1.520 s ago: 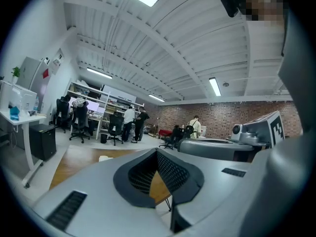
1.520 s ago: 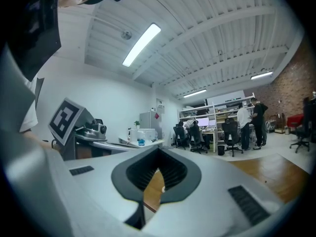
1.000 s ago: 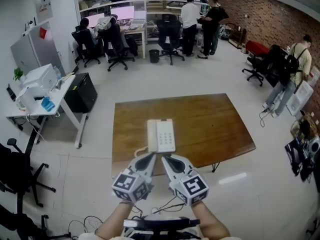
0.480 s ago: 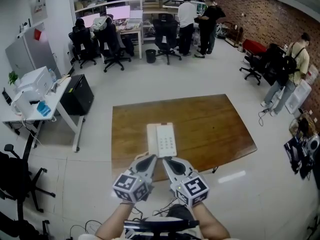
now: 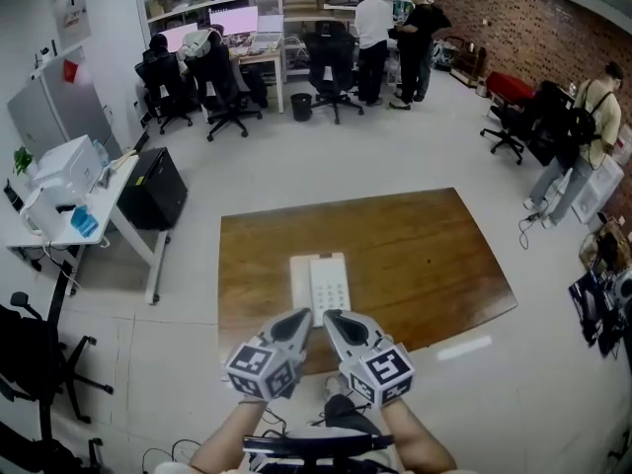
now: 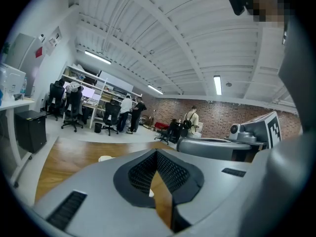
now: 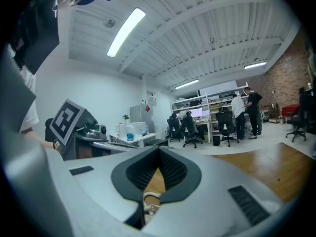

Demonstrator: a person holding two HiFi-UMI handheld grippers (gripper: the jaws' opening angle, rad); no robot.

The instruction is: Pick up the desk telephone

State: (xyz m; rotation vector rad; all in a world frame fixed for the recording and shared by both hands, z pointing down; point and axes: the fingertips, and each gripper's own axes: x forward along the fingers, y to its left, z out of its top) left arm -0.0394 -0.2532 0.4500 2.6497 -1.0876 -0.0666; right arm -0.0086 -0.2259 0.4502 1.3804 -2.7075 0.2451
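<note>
A white desk telephone [image 5: 319, 282] lies flat near the front edge of the brown wooden table [image 5: 415, 255], keypad side to the right. My left gripper [image 5: 303, 315] and right gripper [image 5: 332, 317] hover side by side just short of the phone's near edge, both shut with nothing between the fingers. In the left gripper view the shut left gripper [image 6: 157, 154] points along the tabletop, with a corner of the phone [image 6: 104, 158] showing beyond it. Under the shut right gripper [image 7: 159, 152] in the right gripper view, the phone's coiled cord [image 7: 150, 201] shows.
A white desk with a printer [image 5: 61, 171] and a black cabinet [image 5: 158, 186] stand to the left. Office chairs and several people are at the desks [image 5: 257, 52] in the back. Another person [image 5: 592, 126] stands by the brick wall. A black chair [image 5: 30, 354] is near left.
Both grippers have come forward and down together toward the table, staying shut. The phone has not moved on the table; it now sits lower in the view.
</note>
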